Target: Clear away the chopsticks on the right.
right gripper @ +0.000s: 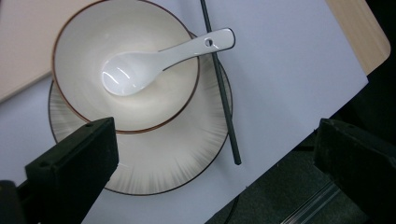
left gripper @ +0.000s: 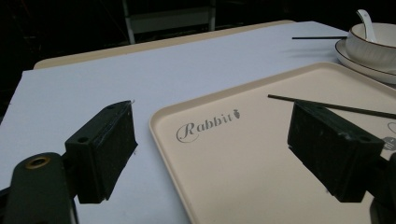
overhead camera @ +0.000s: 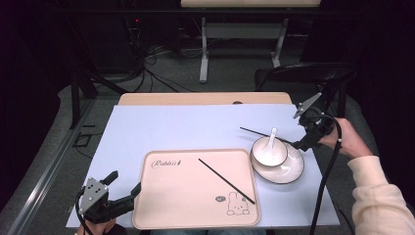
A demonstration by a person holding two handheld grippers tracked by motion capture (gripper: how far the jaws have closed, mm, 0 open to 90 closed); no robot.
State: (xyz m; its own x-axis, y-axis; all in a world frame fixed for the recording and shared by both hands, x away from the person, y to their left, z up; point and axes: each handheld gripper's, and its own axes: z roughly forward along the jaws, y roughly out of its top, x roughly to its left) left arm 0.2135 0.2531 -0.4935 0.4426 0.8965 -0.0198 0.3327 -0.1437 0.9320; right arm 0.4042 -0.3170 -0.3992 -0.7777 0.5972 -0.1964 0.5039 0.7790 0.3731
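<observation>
Our right gripper [overhead camera: 299, 143] hangs at the table's right edge with its black jaws spread wide and nothing between them, just beside the shallow white ribbed plate with a dark rim [overhead camera: 288, 169]. On that plate sits a white ceramic bowl with a brown rim [right gripper: 126, 65], and a glossy white ceramic spoon [right gripper: 159, 58] lies in it, handle resting on the rim. One thin black chopstick [right gripper: 222, 88] lies across the plate's edge and onto the pale blue table cover [overhead camera: 186, 127], its tip close to our right jaws (in the right gripper view it ends between them). Our left gripper [overhead camera: 120, 188] is also wide open and empty, straddling the near left corner of the pale pink rectangular tray [left gripper: 224, 168] marked "Rabbit". A second black chopstick [overhead camera: 226, 180] lies slantwise on the tray, well apart from the first.
</observation>
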